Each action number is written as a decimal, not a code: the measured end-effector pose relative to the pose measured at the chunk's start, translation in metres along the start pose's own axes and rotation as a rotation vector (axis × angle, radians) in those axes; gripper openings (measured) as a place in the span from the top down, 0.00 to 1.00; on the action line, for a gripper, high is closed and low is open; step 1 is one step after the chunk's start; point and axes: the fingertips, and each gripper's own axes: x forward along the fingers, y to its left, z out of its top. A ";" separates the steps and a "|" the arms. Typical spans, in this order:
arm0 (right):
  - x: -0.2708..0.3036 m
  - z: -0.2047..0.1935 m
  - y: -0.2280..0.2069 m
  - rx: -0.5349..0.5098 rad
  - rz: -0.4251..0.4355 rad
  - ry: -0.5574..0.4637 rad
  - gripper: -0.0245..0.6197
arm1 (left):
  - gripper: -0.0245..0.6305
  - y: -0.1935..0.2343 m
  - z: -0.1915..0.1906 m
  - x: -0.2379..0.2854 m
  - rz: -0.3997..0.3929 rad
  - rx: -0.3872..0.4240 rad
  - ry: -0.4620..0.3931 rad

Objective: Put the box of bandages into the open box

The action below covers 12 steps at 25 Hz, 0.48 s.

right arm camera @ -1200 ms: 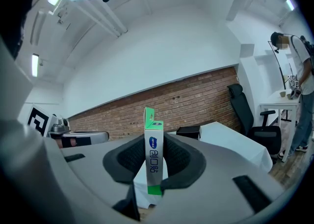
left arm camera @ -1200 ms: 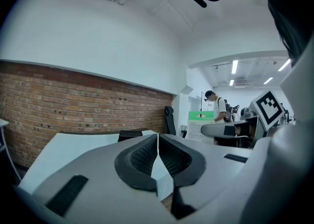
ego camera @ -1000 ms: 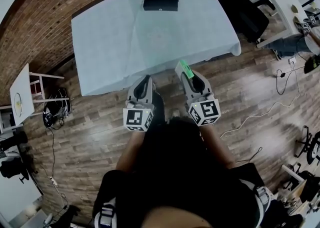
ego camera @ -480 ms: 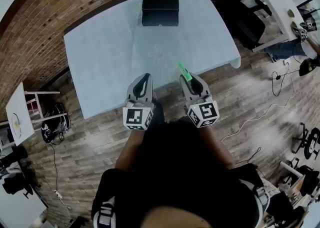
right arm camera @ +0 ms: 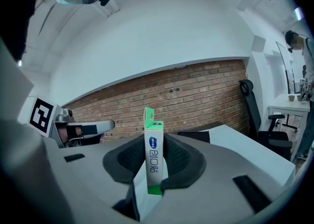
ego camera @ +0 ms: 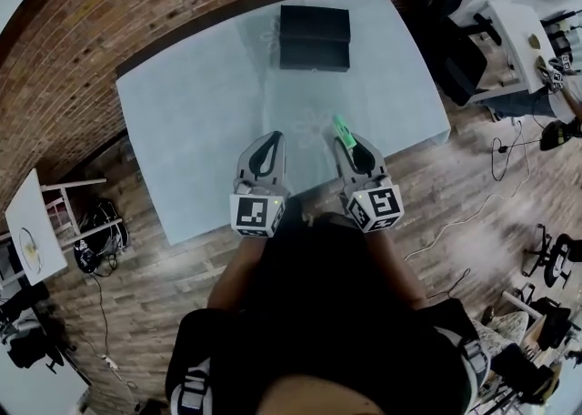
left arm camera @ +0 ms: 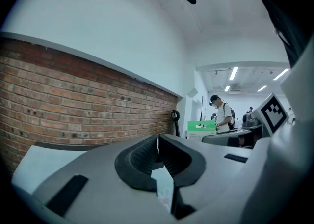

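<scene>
My right gripper (ego camera: 346, 138) is shut on the box of bandages (ego camera: 343, 129), a slim white and green carton that stands on edge between its jaws (right arm camera: 153, 161). It hangs over the near edge of the pale blue table (ego camera: 191, 104). The open box (ego camera: 314, 37), black with its lid up, sits at the table's far side, well ahead of both grippers. In the right gripper view that black box (right arm camera: 196, 134) shows just behind the carton. My left gripper (ego camera: 267, 143) is shut with nothing in it, level with the right one (left arm camera: 158, 142).
A brick wall (ego camera: 82, 22) runs behind the table. White desks and a black chair (ego camera: 459, 35) stand to the right, cables lie on the wood floor (ego camera: 473, 213), and a small white stand (ego camera: 36, 222) is at the left. A person (left arm camera: 223, 115) stands far off.
Both grippers have moved forward, from in front of the table's near edge to over it, so the black box is closer. The carton stays in the right jaws.
</scene>
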 end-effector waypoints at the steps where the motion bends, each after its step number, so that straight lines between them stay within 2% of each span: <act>1: 0.008 0.001 0.002 -0.002 -0.006 0.000 0.80 | 0.90 0.007 0.000 0.004 -0.009 -0.003 0.000; 4: 0.025 0.006 0.004 -0.013 -0.024 0.000 0.80 | 0.90 0.023 0.000 0.015 -0.031 -0.017 -0.007; 12: 0.042 0.008 -0.008 -0.021 -0.038 0.021 0.80 | 0.90 0.031 -0.001 0.030 -0.036 -0.047 0.001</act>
